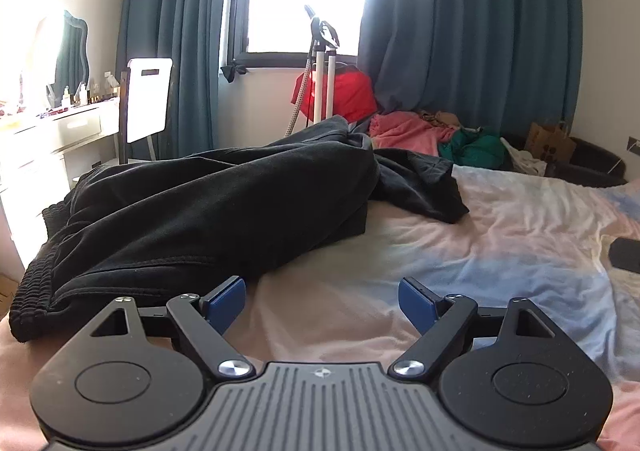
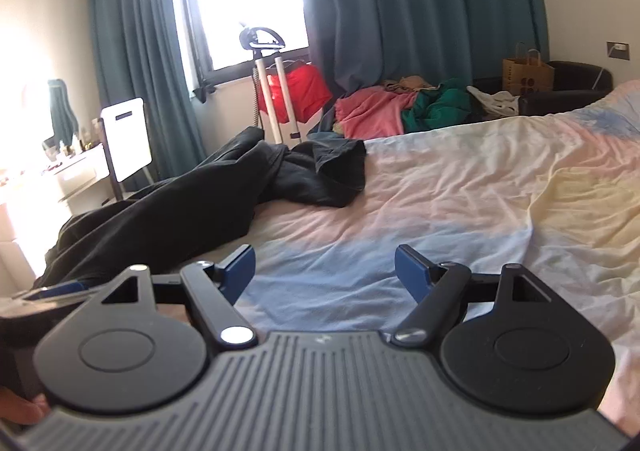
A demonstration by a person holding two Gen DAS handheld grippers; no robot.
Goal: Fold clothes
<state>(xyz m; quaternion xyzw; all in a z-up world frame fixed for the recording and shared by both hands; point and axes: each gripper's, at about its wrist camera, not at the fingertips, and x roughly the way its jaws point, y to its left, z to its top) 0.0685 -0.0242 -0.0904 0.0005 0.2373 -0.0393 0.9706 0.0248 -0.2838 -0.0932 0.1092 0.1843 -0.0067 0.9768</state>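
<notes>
Beside the dark chair (image 2: 576,89), a paper bag (image 2: 527,76) stands upright.

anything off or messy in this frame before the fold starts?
Yes. The black garment lies bunched and twisted on the bed sheet, not spread flat, one end crumpled into a heap. Beyond the bed, pink and green clothes lie piled loosely. Both grippers, left and right, are open and empty.

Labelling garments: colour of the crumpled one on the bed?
Black garment; clearest in the left wrist view.
</notes>
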